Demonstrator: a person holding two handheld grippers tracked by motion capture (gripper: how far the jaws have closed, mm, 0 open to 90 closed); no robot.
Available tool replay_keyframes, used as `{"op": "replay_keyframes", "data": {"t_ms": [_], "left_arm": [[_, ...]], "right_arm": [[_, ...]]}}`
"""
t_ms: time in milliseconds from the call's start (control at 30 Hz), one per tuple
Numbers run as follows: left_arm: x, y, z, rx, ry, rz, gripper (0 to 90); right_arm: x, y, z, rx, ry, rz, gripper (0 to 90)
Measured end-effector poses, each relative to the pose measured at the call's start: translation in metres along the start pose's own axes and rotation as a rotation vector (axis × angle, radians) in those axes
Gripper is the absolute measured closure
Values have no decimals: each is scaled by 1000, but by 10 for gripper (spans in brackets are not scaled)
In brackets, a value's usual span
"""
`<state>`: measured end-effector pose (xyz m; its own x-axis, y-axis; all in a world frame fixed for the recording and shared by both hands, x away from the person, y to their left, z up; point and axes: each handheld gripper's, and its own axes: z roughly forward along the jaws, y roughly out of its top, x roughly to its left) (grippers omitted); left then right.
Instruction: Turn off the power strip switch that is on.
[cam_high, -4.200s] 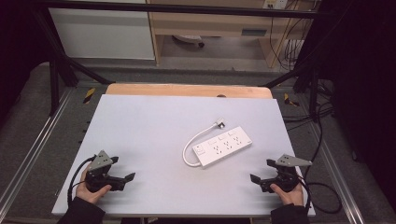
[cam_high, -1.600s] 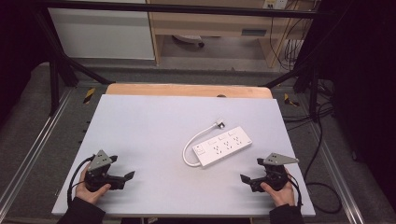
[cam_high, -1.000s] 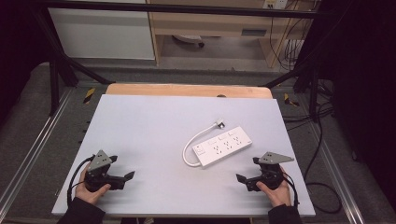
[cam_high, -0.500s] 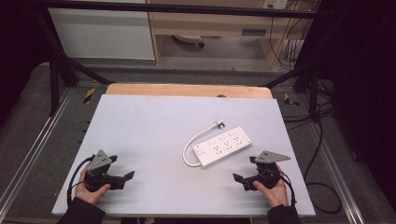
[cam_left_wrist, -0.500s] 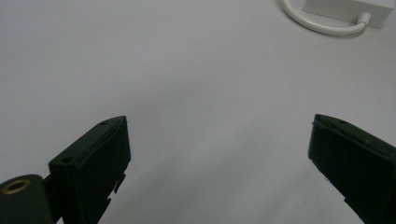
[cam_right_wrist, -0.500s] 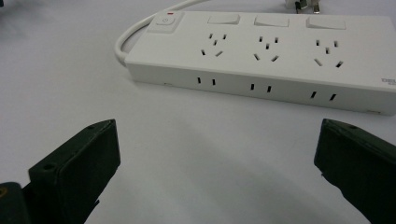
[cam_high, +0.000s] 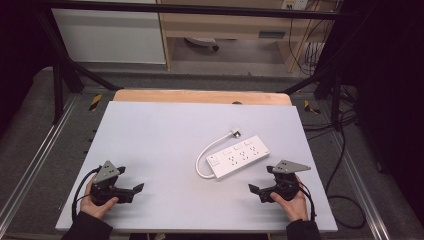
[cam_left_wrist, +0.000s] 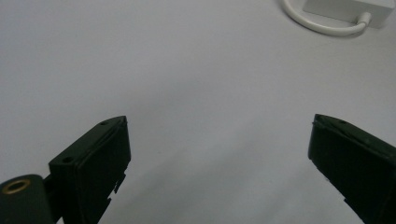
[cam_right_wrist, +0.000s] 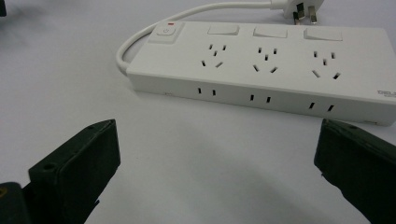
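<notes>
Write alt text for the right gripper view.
A white power strip lies flat on a pale table, just beyond the open right gripper, whose two black jaws rise from the bottom corners. Its cord loops round to a plug behind it.

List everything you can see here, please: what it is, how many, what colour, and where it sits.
Table: one, pale grey top with a wooden strip along the far edge, centre of the high view.
Power strip: one, white, three sockets and a switch on top, lying flat on the table right of centre.
Cable: one, white, loops from the strip's left end round its far side.
Plug: one, white, on the table just beyond the strip.
Cabinet: one, white, on the floor beyond the table, left.
Left gripper: one, black, near left corner, jaws wide apart, nothing between them.
Right gripper: one, black, near right, jaws wide apart, pointing at the strip.
Hands: two, one on each gripper.
</notes>
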<state>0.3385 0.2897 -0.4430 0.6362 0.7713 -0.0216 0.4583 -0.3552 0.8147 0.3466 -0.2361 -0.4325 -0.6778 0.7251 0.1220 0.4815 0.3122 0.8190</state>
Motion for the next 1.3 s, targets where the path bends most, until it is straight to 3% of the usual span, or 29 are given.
{"op": "replay_keyframes", "data": {"t_ms": [900, 1300], "left_arm": [[1, 0, 0, 1, 7, -2, 58], [1, 0, 0, -1, 7, -2, 58]], "right_arm": [[7, 21, 11, 7, -22, -34, 16], [7, 31, 16, 0, -29, -26, 52]]}}
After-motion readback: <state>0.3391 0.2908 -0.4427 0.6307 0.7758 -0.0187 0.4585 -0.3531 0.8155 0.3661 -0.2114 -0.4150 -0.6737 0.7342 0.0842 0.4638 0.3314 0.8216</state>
